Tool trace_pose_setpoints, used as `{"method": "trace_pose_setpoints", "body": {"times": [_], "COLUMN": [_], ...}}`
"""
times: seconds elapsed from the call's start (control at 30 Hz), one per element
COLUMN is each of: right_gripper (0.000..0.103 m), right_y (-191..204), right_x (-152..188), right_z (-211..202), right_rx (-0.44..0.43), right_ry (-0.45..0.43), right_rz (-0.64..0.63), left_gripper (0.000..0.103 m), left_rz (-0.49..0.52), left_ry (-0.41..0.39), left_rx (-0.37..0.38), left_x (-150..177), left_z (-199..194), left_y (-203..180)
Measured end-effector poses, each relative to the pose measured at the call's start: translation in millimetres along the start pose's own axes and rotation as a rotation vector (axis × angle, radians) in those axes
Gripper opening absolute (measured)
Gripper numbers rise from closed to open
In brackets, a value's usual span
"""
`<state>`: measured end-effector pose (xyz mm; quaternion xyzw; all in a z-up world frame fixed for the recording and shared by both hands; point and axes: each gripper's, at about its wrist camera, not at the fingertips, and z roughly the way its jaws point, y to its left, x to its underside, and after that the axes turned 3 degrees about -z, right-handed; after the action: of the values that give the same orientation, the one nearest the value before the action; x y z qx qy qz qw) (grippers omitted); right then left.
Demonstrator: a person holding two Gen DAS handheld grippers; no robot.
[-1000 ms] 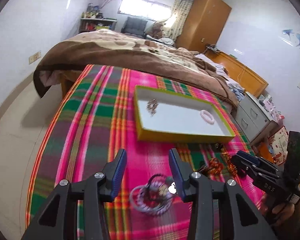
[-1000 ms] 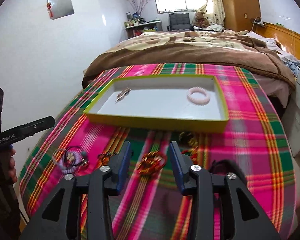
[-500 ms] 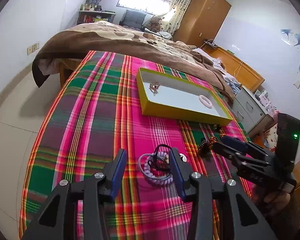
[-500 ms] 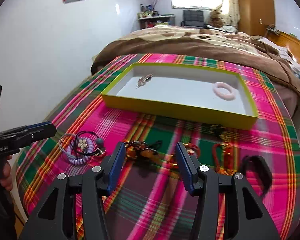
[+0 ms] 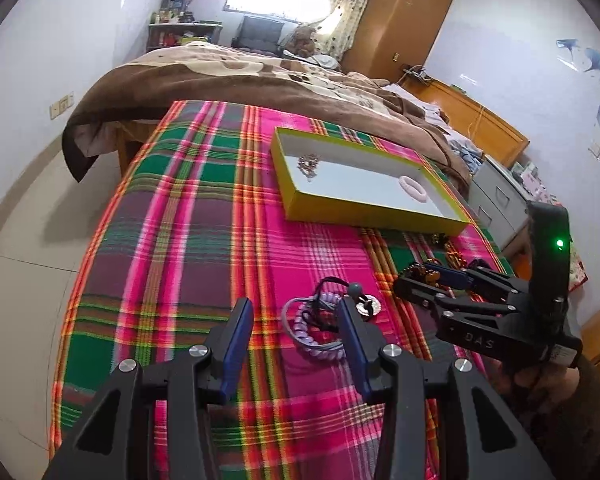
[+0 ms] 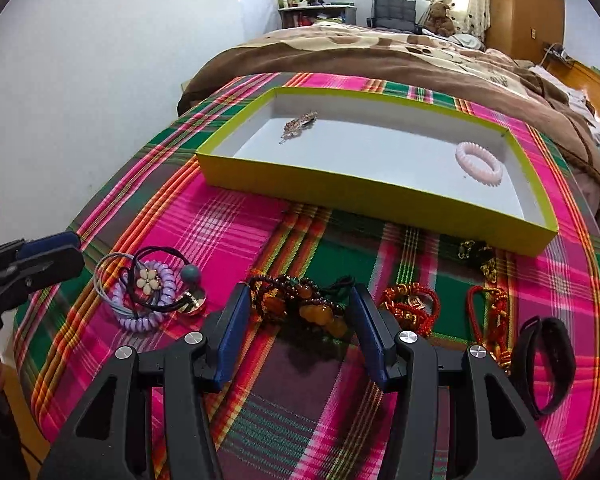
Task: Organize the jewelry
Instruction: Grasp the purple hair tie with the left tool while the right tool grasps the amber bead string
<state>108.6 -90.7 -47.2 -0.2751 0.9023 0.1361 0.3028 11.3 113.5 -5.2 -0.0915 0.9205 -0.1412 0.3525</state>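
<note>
The left hand-held gripper (image 5: 296,334) hangs low over the plaid-covered counter (image 5: 172,240), its jaws spread wide and released, pressing on nothing. Between its blue fingertips and a little ahead lies a tangle of hair ties (image 5: 320,320): a lilac spiral coil, thin grey and black elastics, and a grey bead, with the right finger partly covering the coil's edge. The right hand-held gripper (image 6: 298,320) is likewise released, and its jaws have just been opening; they stand on either side of a dark beaded bracelet with amber stones (image 6: 300,304), which lies on the cloth between them, the pads apart from it. Just right of that gripper sit a red-and-gold corded bracelet (image 6: 410,306) and, further right, a red cord piece with gold knots (image 6: 490,312), then a black band (image 6: 544,364) at the far right. Left of it is the same hair-tie tangle, showing a cream flower charm (image 6: 150,280). Ahead of both grippers rests a shallow yellow-green tray (image 6: 364,196) with a white floor; inside it, a sparkly hair clip (image 6: 298,124) lies toward the far left and a pale pink spiral hair tie (image 6: 480,162) toward the right. A small dark-and-gold piece (image 6: 476,254) lies just in front of the tray's near right wall.
</note>
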Motion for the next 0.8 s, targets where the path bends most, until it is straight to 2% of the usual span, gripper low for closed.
{"method": "trace_pose_setpoints", "body": {"times": [0.1, 0.2, 0.3, 0.33, 0.47, 0.67, 0.8], "right_gripper": [0.044, 0.041, 0.028, 0.026, 0.022, 0.021, 0.021], "right_y": [-3, -2, -2, -2, -3, -9, -18], "right_x": [0, -1, 0, 0, 2, 5, 8], "right_z": [1, 1, 0, 0, -4, -17, -29], "right_rx": [0.0, 0.009, 0.025, 0.027, 0.02, 0.02, 0.009], "right_ry": [-0.004, -0.005, -0.008, -0.009, -0.019, -0.061, -0.083], "right_rz": [0.009, 0.005, 0.011, 0.013, 0.014, 0.044, 0.076], "left_gripper": [0.043, 0.043, 0.043, 0.043, 0.043, 0.043, 0.042], "left_rz": [0.002, 0.012, 0.017, 0.02, 0.04, 0.106, 0.203], "left_ry": [0.007, 0.012, 0.014, 0.014, 0.027, 0.036, 0.028], "left_rx": [0.007, 0.007, 0.012, 0.013, 0.02, 0.024, -0.031], "left_x": [1, 1, 1, 2, 4, 8, 10], "left_z": [2, 4, 4, 4, 7, 12, 20], "left_y": [-3, -7, -11, -13, -19, -38, -61]}}
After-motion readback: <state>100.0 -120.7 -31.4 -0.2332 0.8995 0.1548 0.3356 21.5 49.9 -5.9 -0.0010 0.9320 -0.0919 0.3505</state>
